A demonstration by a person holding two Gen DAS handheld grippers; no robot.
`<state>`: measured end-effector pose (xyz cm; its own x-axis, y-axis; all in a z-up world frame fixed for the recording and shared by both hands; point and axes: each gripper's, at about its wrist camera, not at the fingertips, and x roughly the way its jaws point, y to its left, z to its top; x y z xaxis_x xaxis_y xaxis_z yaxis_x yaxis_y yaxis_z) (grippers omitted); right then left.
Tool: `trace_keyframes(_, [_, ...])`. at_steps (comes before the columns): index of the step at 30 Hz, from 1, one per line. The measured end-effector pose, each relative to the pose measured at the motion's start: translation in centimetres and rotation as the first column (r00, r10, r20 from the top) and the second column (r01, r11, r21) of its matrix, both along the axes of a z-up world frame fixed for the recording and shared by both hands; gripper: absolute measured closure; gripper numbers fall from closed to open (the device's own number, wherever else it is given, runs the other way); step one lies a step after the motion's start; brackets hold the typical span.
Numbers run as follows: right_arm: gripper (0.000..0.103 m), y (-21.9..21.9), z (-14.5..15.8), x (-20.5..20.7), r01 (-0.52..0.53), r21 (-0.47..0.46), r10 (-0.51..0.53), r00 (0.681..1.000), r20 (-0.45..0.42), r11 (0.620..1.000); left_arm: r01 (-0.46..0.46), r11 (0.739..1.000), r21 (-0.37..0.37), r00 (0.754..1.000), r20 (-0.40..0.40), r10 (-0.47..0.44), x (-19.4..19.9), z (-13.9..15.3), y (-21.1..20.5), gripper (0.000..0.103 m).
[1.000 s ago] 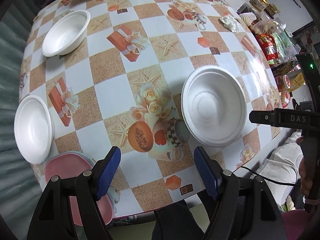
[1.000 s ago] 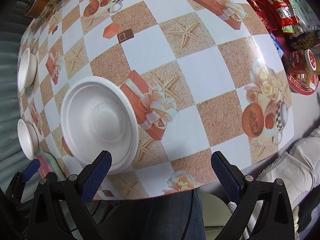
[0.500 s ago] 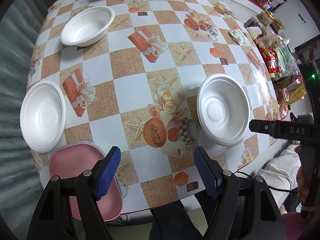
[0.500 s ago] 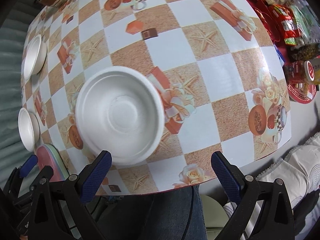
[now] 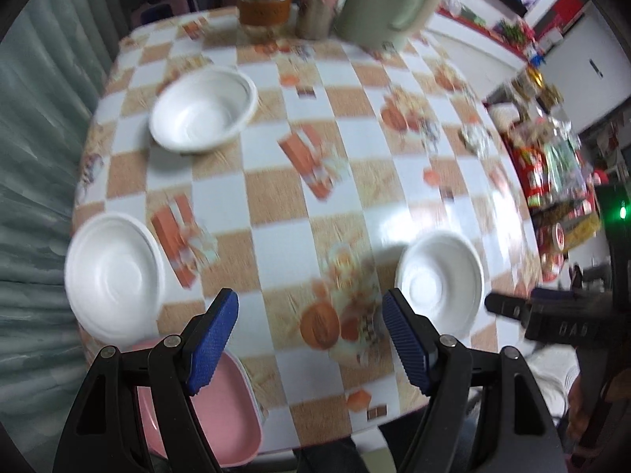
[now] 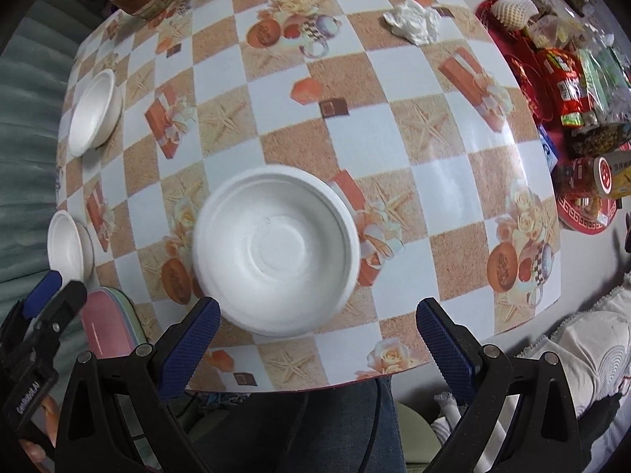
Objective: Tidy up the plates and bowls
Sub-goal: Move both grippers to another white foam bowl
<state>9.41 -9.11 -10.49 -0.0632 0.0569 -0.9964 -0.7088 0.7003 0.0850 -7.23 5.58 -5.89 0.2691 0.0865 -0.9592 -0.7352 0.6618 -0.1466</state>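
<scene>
both grippers hang above a round table (image 6: 394,146) covered in a checked cloth of white and sandy squares with printed gift boxes, roses and starfish. the left gripper (image 5: 309,335) has its blue pads apart with nothing between them; in the left wrist view, which is blurred, it sits at 6 o'clock over the near edge of the table. the right gripper (image 6: 313,343) also stands wide apart and empty, pointing down at the near edge, with a person's denim-clad legs (image 6: 335,425) below.

three white foam bowls lie on the cloth, well apart from each other. the near bowl (image 6: 276,250) rests upright at the centre of the right wrist view, just above the gap between that gripper's pads — in the left wrist view it shows at 4 o'clock (image 5: 439,282). the far bowl (image 5: 203,110) sits at 11 o'clock in the left wrist view. the left bowl (image 5: 114,278) lies at 9 o'clock, at the table's edge, its near rim over a stack of pink trays (image 5: 228,414).

a crumpled tissue (image 6: 414,21) lies at 1 o'clock in the right wrist view, and red snack packets (image 6: 560,79) crowd the table's right side. a pale green jug (image 5: 386,0) and an amber jar (image 5: 262,6) stand at the far edge — 12 o'clock in the left wrist view.
</scene>
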Motion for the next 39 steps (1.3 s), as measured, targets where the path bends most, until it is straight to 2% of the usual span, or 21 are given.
trace_keyframes(8, [0.003, 5.0, 1.1, -2.2, -0.110, 0.033, 0.110, 0.994, 0.003, 0.993, -0.164, 0.984, 0.061, 0.986, 0.041, 0.162, -1.9, 1.7, 5.6, 0.024])
trace_keyframes(14, [0.003, 8.5, 0.8, -4.3, -0.190, 0.035, 0.191, 0.982, -0.009, 0.981, -0.261, 0.962, 0.083, 0.965, 0.003, 0.261, -5.2, 0.8, 8.7, 0.024])
trace_keyframes(21, [0.003, 12.7, -0.9, -7.8, -0.308, 0.015, 0.308, 0.951, -0.036, 0.951, -0.380, 0.921, 0.086, 0.920, -0.067, 0.386, -10.6, -1.2, 10.6, 0.024])
trace_keyframes(27, [0.003, 16.7, -3.3, -12.3, -0.431, -0.017, 0.430, 0.901, -0.063, 0.902, -0.467, 0.881, 0.071, 0.871, -0.131, 0.473, -15.1, -3.2, 11.5, 0.024])
trace_keyframes(32, [0.003, 19.7, -5.1, -15.1, -0.488, -0.031, 0.485, 0.872, -0.073, 0.872, -0.487, 0.870, 0.080, 0.847, -0.202, 0.493, -17.0, -5.2, 12.2, 0.024])
trace_keyframes(39, [0.003, 23.2, -7.2, -17.5, -0.514, -0.025, 0.511, 0.856, -0.079, 0.857, -0.476, 0.876, 0.079, 0.842, -0.248, 0.479, -17.5, -7.6, 13.4, 0.024])
